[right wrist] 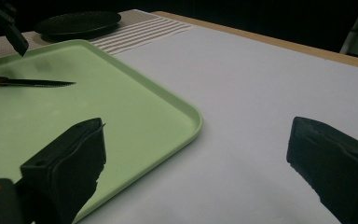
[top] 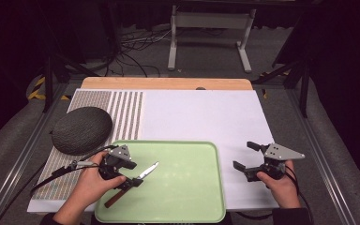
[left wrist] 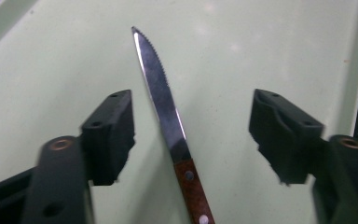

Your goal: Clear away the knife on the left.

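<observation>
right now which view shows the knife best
The left gripper view: the knife lies close between the open jaws, serrated blade and riveted wooden handle sharp. The high view shows it whole but small on the tray. The right gripper view catches the blade edge-on, far off.

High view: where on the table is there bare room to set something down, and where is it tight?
Widest free patch: the white sheet between the striped mat and the right gripper. The green tray is bare right of the knife. Crowded: the near left, with the dark round plate, the left gripper and the knife.
</observation>
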